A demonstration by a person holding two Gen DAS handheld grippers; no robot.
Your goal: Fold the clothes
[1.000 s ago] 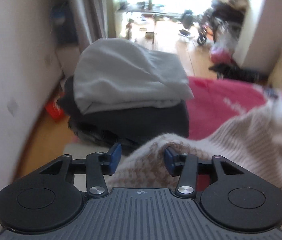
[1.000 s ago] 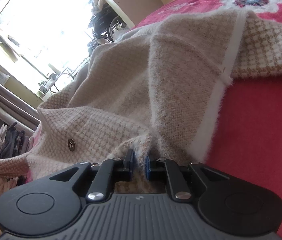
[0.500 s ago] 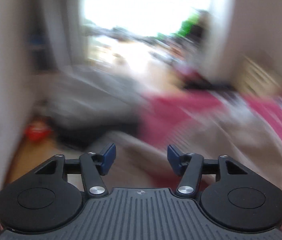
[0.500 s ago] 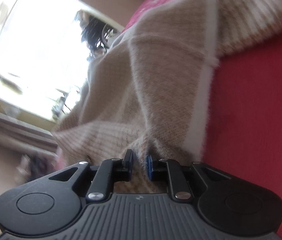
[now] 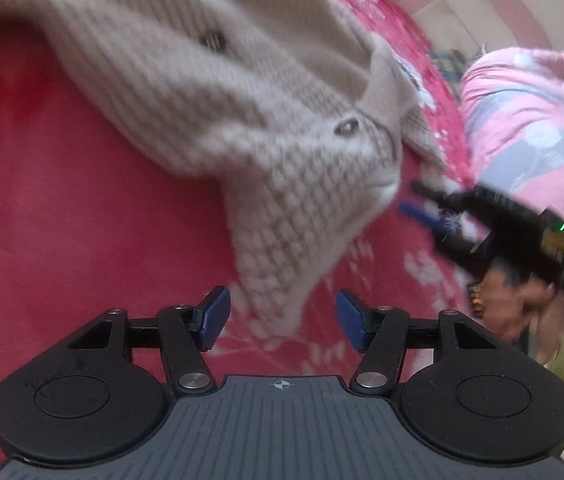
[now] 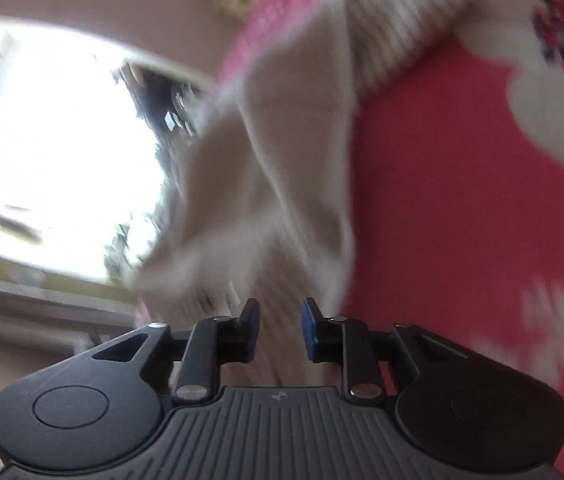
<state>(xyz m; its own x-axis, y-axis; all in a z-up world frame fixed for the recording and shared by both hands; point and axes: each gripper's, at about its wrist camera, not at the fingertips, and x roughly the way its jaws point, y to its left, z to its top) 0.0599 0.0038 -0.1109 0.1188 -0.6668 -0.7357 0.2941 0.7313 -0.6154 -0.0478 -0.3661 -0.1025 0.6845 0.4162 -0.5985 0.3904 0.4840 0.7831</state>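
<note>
L wrist view: left hand-held gripper [image 5: 282, 320] hovering agape, empty, over red bed [image 5: 62, 220]; beige knit cardigan [image 5: 242, 120] lying just ahead, mid-bed. R wrist view: right hand-held gripper [image 6: 280, 330] opening, cardigan [image 6: 282, 168] cloth between pads, unpressed.

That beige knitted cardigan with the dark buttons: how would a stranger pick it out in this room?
Start at the bed's bright pink-red floral bedspread. The beige checked knit cardigan lies crumpled across it, one corner near the left gripper. Unlike the smooth pink and grey quilt bundled beside it, it is woolly, pale, and carries small dark round buttons.
</note>
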